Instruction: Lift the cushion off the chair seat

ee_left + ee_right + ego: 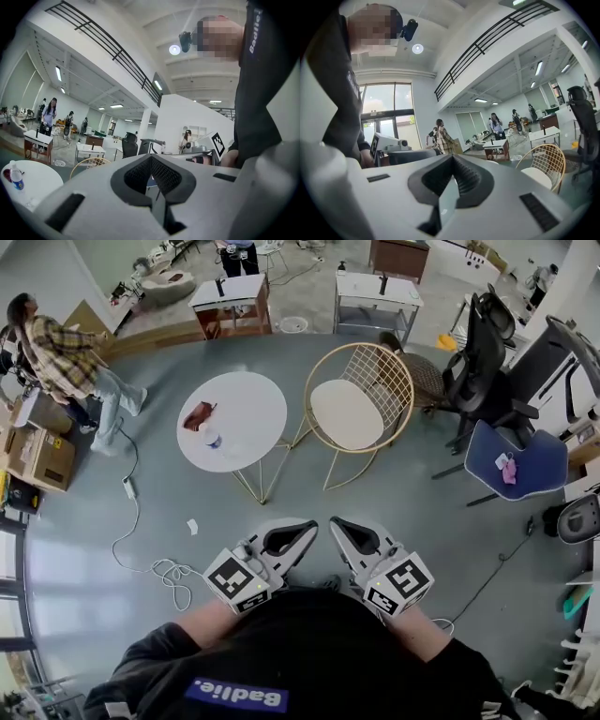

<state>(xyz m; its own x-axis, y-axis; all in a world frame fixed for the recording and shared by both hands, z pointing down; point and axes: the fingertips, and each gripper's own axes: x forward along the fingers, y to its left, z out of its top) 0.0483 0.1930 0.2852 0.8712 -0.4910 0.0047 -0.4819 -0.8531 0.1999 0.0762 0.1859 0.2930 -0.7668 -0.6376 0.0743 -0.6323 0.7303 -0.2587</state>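
cream cushion on gold wire chair

There is one round white table. On it stand one water bottle and one small red-brown thing. There is one gold wire chair, and one pale cushion lies on its seat. One blue chair has one pink thing on it. Two desks stand at the back: a desk with brown legs and a white desk. One person in a checked shirt is at the left. There are two grippers: the left gripper and the right gripper.
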